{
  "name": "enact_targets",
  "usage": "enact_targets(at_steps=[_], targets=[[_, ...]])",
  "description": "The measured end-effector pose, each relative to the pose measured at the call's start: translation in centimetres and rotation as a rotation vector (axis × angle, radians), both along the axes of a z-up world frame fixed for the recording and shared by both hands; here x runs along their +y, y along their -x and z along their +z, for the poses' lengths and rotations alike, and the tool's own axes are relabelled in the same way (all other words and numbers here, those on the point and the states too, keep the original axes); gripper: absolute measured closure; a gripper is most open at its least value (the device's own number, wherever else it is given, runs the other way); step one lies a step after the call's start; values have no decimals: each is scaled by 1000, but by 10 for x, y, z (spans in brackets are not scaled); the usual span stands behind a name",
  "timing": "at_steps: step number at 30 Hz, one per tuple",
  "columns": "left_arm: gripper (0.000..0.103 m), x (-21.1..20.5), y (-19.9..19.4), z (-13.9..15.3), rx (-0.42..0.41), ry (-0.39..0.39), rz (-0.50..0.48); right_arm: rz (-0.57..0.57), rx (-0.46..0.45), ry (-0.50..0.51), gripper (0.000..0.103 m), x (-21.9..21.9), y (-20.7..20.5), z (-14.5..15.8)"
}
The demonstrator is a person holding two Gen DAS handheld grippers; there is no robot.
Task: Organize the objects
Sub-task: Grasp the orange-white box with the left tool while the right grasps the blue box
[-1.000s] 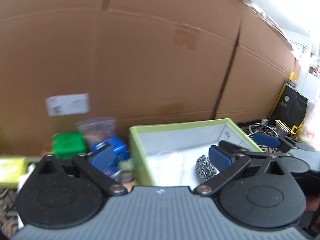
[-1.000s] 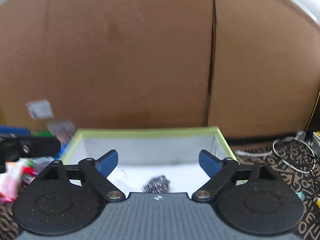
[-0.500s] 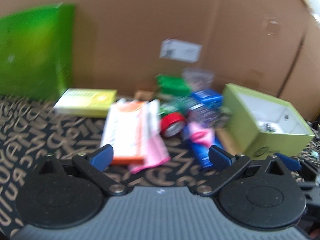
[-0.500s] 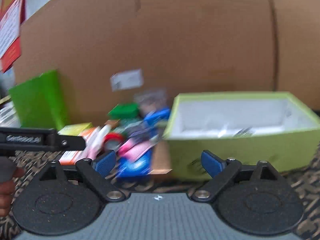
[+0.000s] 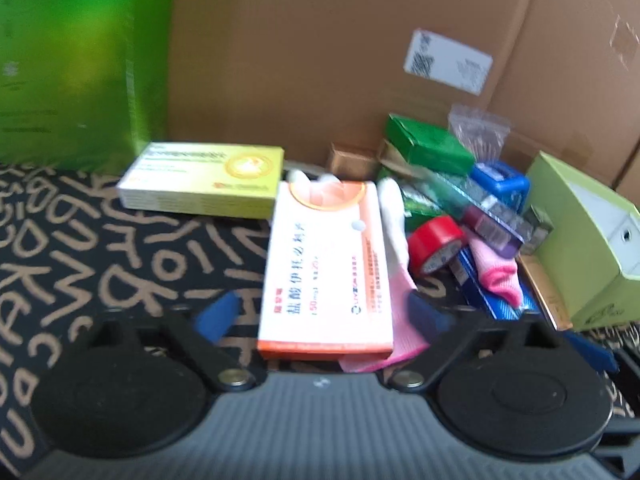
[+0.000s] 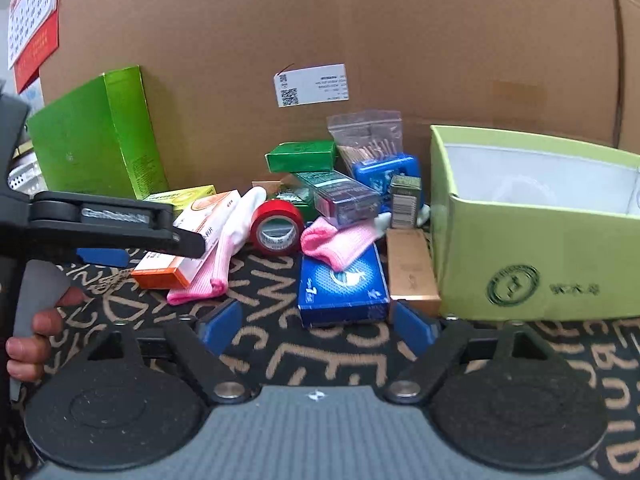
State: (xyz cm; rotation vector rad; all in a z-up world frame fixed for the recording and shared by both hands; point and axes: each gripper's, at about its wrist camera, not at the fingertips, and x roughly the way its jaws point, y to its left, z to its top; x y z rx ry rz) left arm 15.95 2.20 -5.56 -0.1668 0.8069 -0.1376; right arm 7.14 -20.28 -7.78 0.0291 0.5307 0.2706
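I'm lining up picks, both tongs empty, jaws just narrowing: left gripper [image 5: 320, 314] straddling the flat orange-and-white medicine carton [image 5: 326, 268], right gripper [image 6: 316, 322] before the blue rectangular box [image 6: 342, 286]; next, close squarely.

Matte black linkage arms with round black discs and silver pivot bolts on each gripper [image 6: 316, 322], blue pads on the fingers [image 6: 220, 326]. Ribbed grey housing below, small white mark at centre. White lettering along the left gripper [image 6: 120, 236] black arm, grey handle beneath.
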Motion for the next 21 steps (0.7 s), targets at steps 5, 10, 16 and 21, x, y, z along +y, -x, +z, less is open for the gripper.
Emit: enact_targets(at_steps=[5,10,16,21], targets=[[38,5,16,1,-2,-13,-38,-35,-4,61,23,15,-17,-5],[38,15,55,8,-19,-33,-67,-57,-5,87,24,20,-28,-7],[38,35,86,7,-9,-51,-42,-80,-20,127,28,23,-43,-9],[36,37,88,7,-20,-59,-37,-94,45,146,39,26,-65,-15]])
